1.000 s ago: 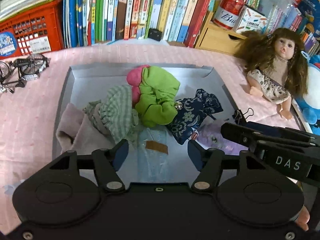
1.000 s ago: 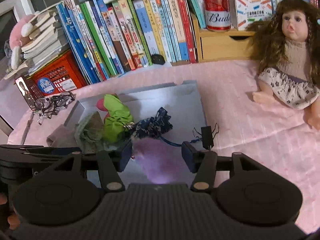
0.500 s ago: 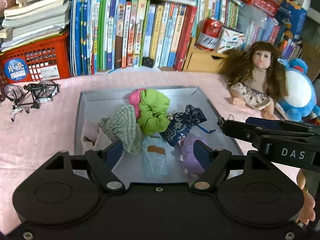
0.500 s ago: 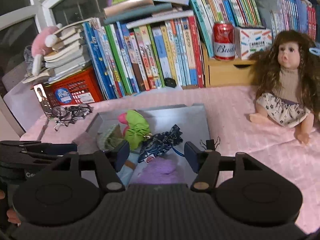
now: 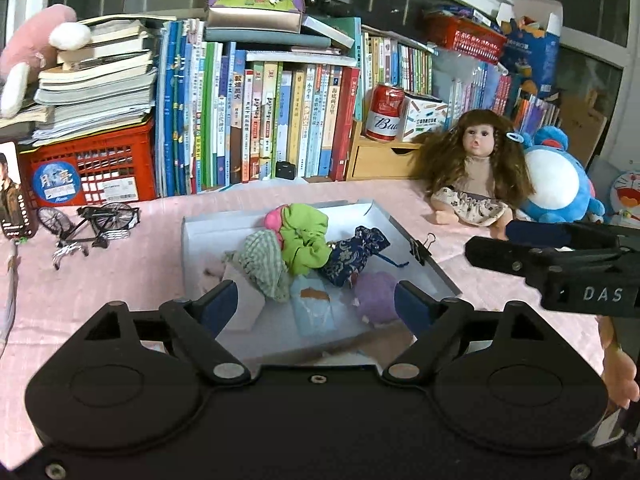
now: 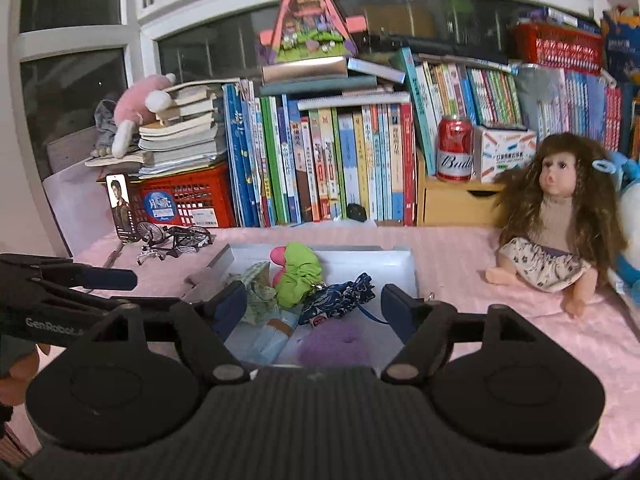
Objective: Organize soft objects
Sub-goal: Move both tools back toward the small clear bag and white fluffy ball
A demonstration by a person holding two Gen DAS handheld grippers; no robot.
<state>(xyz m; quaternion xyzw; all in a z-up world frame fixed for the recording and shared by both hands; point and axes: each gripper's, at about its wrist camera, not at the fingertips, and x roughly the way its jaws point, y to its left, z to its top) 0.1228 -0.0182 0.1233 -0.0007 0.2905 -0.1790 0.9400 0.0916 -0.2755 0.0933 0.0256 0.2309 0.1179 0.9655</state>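
Note:
A grey tray (image 5: 420, 258) on the pink cloth holds several soft things: a green cloth (image 5: 304, 240), a checked cloth (image 5: 262, 266), a navy floral pouch (image 5: 352, 254), a light blue piece (image 5: 314, 310) and a purple plush (image 5: 376, 296). My left gripper (image 5: 316, 304) hangs above the tray's near edge. Its jaws are opening and nothing is between them. My right gripper (image 6: 314, 304) is also above the near edge, over the purple plush (image 6: 334, 344). Its jaws are opening too and hold nothing. Each gripper shows in the other's view: the right (image 5: 496, 240), the left (image 6: 132, 290).
A long-haired doll (image 5: 476, 176) and a blue plush (image 5: 560, 184) sit right of the tray. A model bicycle (image 5: 92, 224) stands to its left. Behind are a row of books (image 5: 260, 120), a red crate (image 5: 92, 168) and a beer can (image 5: 384, 114). A binder clip (image 5: 422, 246) is on the tray's right rim.
Both grippers have pulled back and up from the tray, and their jaws have widened. The light blue piece and the purple plush stay lying in the tray.

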